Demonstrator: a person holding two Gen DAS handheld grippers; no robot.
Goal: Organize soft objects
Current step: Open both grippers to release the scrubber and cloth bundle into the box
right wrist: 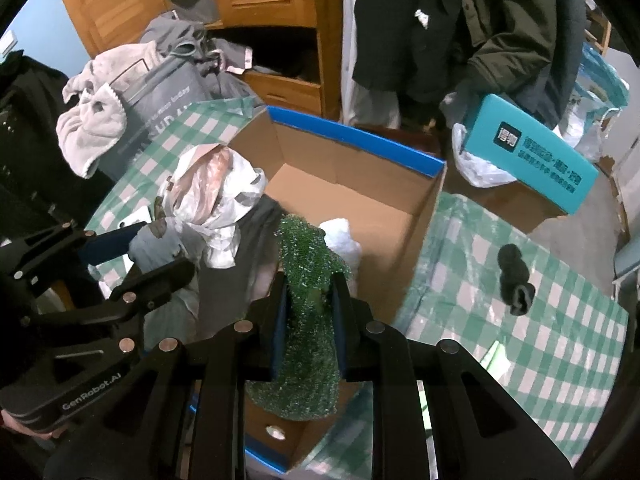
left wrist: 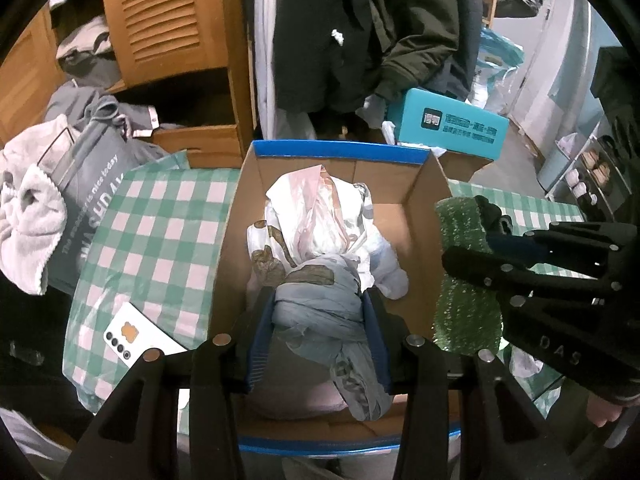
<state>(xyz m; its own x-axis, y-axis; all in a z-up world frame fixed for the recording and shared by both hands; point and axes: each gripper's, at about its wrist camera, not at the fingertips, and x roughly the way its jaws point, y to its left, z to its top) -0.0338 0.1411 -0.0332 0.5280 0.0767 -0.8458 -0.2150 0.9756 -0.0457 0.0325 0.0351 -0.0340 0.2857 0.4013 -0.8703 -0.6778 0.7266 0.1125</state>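
Item one: my left gripper (left wrist: 318,326), pads clamped on a knotted bundle of plastic bags (left wrist: 316,256), grey-blue at the knot, white and pink above. I hold it by the knot, I judge, because that is the one firm part of it; it hangs over the open cardboard box (left wrist: 430,184), ready to go down.

Item two: my right gripper (right wrist: 308,322), nearly closed, pinching a green fuzzy cloth (right wrist: 306,300) that drapes limp on both sides of the pads. It sits over the box's near corner, just beside the bundle.

Item three: a dark rolled sock (right wrist: 514,282), still out on the checked tablecloth (right wrist: 560,320), well apart from the box.

Item four: a white soft piece (right wrist: 340,236) already lying inside the box.
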